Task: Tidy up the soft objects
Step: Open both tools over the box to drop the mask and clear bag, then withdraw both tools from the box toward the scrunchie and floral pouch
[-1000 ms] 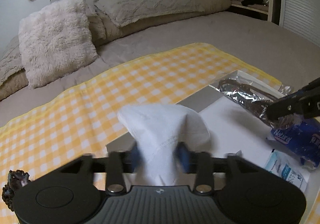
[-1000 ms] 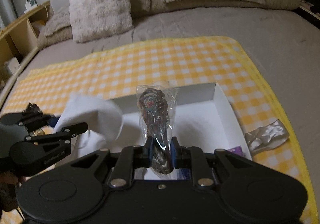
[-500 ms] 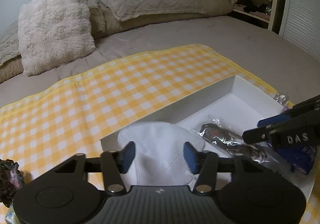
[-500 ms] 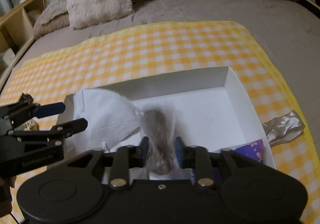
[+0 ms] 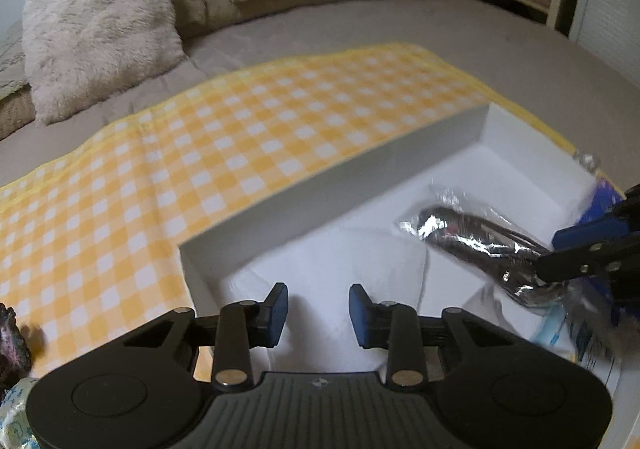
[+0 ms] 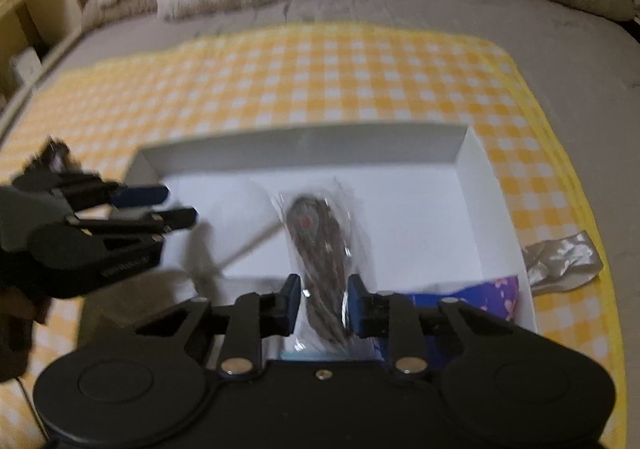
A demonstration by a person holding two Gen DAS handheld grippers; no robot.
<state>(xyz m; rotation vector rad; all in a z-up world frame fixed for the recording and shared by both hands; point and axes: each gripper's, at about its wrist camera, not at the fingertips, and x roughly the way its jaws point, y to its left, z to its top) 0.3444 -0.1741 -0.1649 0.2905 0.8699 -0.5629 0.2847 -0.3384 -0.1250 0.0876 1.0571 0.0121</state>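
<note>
A white cardboard box (image 5: 332, 177) (image 6: 486, 185) lies on a yellow checked cloth on the bed. A white cloth (image 5: 340, 273) (image 6: 224, 225) lies in its left part. My left gripper (image 5: 318, 311) (image 6: 168, 205) is open just above that cloth, not holding it. A dark item in a clear plastic bag (image 5: 480, 245) (image 6: 320, 249) lies in the middle of the box. My right gripper (image 6: 324, 307) (image 5: 576, 249) is open with its blue pads either side of the bag's near end.
A purple patterned packet (image 6: 492, 297) and a light blue packet (image 5: 556, 325) lie in the box's near right corner. A silvery fabric strip (image 6: 560, 261) lies right of the box. A dark crumpled item (image 5: 10, 337) lies at the left. Fluffy pillows (image 5: 96, 21) line the bed's far side.
Both grippers lowered their loads into the box and opened. The white cloth left the left gripper and the bagged item left the right gripper; both now lie on the box floor.
</note>
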